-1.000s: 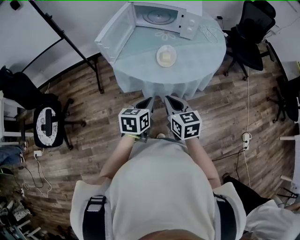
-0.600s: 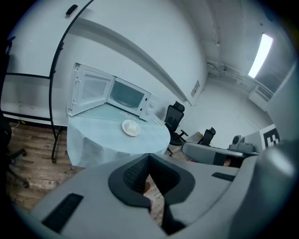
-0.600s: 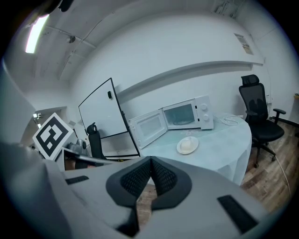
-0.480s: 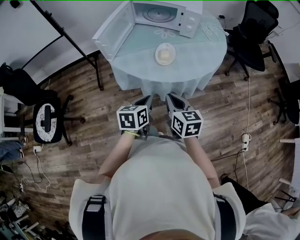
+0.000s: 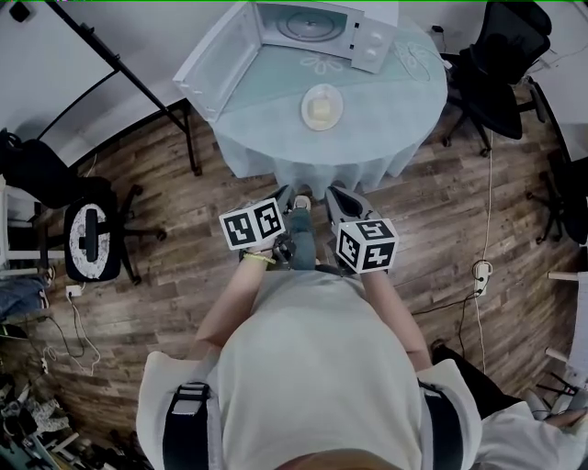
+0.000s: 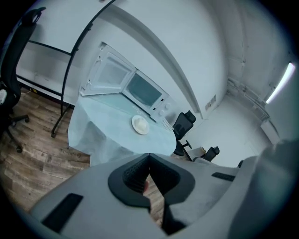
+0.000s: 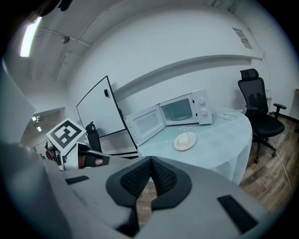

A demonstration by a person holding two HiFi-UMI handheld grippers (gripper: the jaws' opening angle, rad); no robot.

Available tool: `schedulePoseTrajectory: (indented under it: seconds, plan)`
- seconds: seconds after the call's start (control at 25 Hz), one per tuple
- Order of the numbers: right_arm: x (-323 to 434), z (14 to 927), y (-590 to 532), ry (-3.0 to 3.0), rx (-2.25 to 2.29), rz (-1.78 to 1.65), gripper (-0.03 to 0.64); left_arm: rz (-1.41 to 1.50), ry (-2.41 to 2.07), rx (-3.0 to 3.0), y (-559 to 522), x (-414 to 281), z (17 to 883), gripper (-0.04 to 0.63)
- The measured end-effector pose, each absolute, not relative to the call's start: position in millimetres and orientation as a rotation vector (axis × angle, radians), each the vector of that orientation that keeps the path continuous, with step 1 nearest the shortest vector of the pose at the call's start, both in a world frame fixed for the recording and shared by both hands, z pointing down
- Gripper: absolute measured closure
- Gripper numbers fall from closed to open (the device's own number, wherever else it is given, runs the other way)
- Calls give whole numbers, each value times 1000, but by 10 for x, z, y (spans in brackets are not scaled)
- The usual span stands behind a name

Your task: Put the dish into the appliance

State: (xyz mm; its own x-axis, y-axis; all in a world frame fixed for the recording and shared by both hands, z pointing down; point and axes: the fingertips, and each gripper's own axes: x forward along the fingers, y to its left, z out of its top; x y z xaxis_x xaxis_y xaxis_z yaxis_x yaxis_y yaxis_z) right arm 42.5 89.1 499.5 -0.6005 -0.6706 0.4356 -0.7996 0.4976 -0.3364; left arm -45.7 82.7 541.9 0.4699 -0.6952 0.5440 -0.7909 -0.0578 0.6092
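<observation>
1. The dish (image 5: 322, 106), a small pale plate with a yellowish lump of food on it, sits on the round, cloth-covered table (image 5: 395, 138) in the upper centre of the head view. It is well inside the table's edge.
2. The microwave (image 5: 317, 26) stands at the table's far side, at the top of that frame. It is just beyond the dish and not touching it. Its door (image 5: 216, 60) hangs wide open toward the upper left, and a round turntable shows in the cavity.
3. The left gripper (image 6: 148, 158) has its jaws pressed together with nothing between the pads. In the left gripper view, the table, dish and microwave lie above the jaw tips, around mid frame.
4. The right gripper (image 7: 150, 161) is likewise closed and empty. The right gripper view shows the dish a little right of centre with the microwave behind it. The left gripper's marker cube (image 7: 66, 133) is at the left of the frame.
5. In the head view both grippers are side by side at the centre of the frame, over the wooden floor (image 5: 184, 184). They are below the table's near edge and apart from it. The left cube is tilted; the right one sits squarer.
6. The person's pale top (image 5: 312, 367) fills the lower centre of the head view.
7. A black office chair (image 5: 496, 64) stands at the upper right, beside the table. Another chair (image 5: 92, 243) stands at mid left.
</observation>
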Motion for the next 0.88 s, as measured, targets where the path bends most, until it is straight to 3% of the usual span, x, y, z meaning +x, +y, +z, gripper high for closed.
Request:
schedulePoseTrajectory:
  seconds: [0.88]
  plan:
    - [723, 4929, -493, -2424, 1306, 695, 611, 48, -1143, 1522, -504, -350, 6049, 586]
